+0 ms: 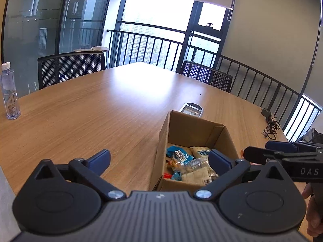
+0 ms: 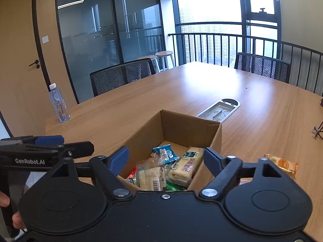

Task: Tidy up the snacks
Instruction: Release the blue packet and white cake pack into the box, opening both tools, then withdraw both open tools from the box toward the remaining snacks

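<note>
**Both grippers released over the snack box; one packet left outside**

Nearest the lens in the right wrist view: the right gripper (image 2: 166,158), fingers spread, nothing between the blue pads, held above the near rim of the cardboard box (image 2: 187,127). The left gripper (image 1: 159,159) is likewise spread wide and empty, its right finger hanging over the box's near left corner, its left finger over bare table (image 1: 101,104).

Task items: most snacks lie loose in the box bottom, overlapping.
- blue wrapper (image 2: 164,153), crinkled film.
- pale cake bar (image 2: 185,166) in a clear sleeve with printed characters too small to read.
- white packet with a barcode (image 2: 152,178).
- orange packet (image 2: 283,164) lies on the table just right of the box, outside it. Judged to be the remaining item.

Handling (judgement): all are light, soft, film-wrapped. The film is slick and crushes easily, and the contents are probably crumbly. Best hold is across the short width at mid-body, with light squeeze; sealed end fins would slip or tear. The box is light and may slide if nudged.

Legible writing: "GenRobot.AI" on the left gripper's side, seen from the right wrist; "DAS" on the right gripper's side, seen from the left wrist. The water bottle (image 2: 59,105) label is unreadable.
</note>
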